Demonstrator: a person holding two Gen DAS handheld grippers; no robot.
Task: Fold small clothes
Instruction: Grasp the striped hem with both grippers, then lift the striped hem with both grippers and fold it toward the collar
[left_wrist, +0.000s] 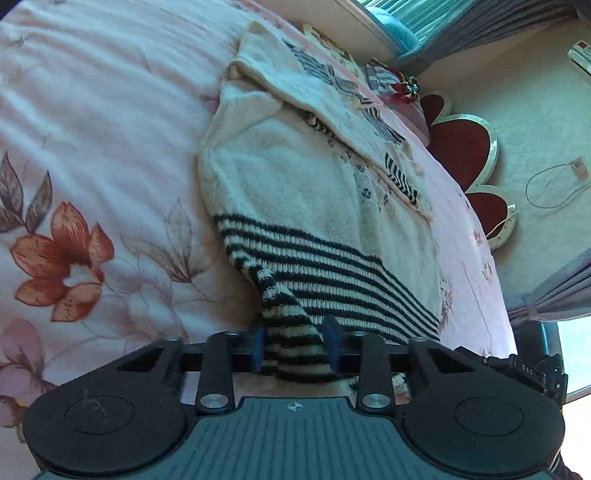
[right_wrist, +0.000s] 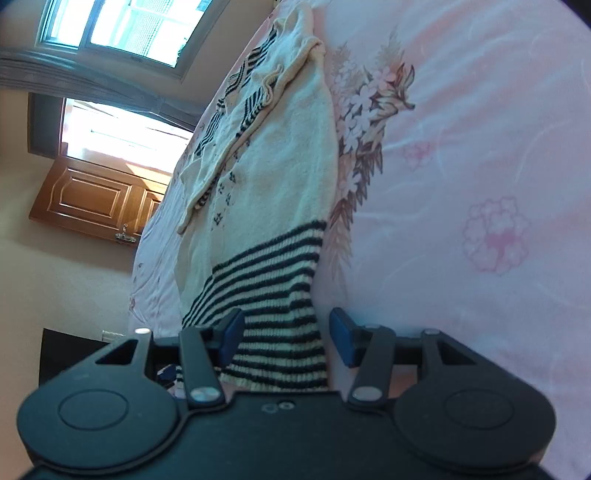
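Bed (left_wrist: 92, 110) under pink floral sheet carries your cream sweater (left_wrist: 306, 184), lying flat with its striped hem (left_wrist: 332, 273) nearest you. Your left tongs (left_wrist: 295, 343) pinch a bunched hem corner. Your right tongs (right_wrist: 286, 332) straddle the other hem corner, right pad clear of it, not clenched.

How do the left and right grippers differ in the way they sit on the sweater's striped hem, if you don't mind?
The left gripper pinches a bunched fold of the sweater; the right gripper stands wider, with a gap beside one pad. The hem bunches at the left and lies flatter at the right. Both straddle the striped hem.
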